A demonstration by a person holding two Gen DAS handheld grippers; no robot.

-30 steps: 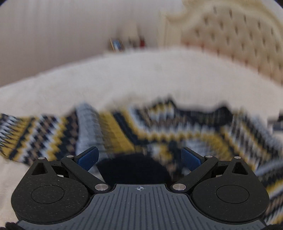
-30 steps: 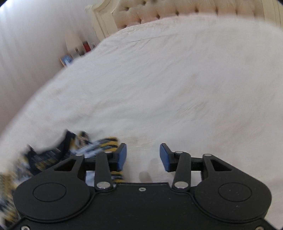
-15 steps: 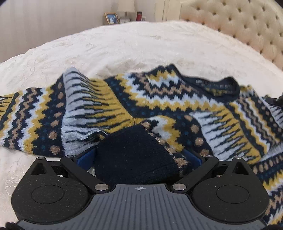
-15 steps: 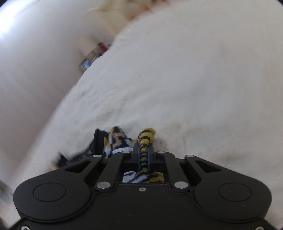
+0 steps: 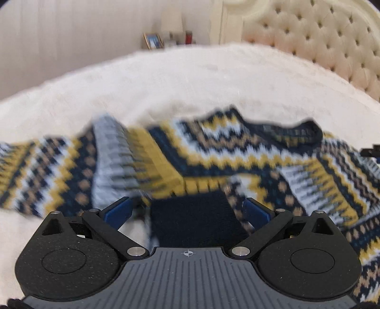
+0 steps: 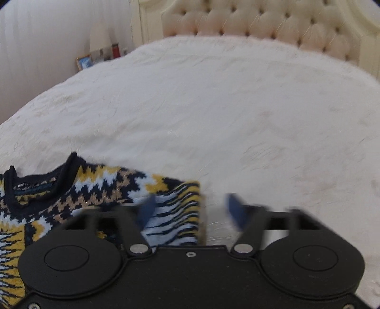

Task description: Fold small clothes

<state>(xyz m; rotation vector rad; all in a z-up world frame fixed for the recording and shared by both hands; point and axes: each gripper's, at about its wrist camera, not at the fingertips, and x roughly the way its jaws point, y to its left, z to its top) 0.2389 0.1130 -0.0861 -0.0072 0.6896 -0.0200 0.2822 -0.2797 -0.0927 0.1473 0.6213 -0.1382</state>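
A small knitted sweater (image 5: 213,154) with navy, yellow, white and tan zigzag bands lies spread on the cream bedspread (image 5: 190,83). Its dark neckline (image 5: 285,133) points away from me. My left gripper (image 5: 187,209) is open, with a navy cuff (image 5: 192,216) lying loose between the wide-apart fingers. In the right wrist view the sweater's shoulder and folded sleeve (image 6: 171,216) lie at the lower left. My right gripper (image 6: 190,209) is open over the sleeve's edge, its fingers blurred by motion.
A tufted cream headboard (image 6: 261,21) stands at the far end of the bed. A bedside table with a lamp (image 6: 99,40), a picture frame (image 5: 153,41) and small items stands by the curtained wall. Bare bedspread (image 6: 237,107) stretches beyond the sweater.
My right gripper was shut on the striped sleeve half a second ago; now it has opened and let it go. My left gripper has drawn back a little from the cuff.
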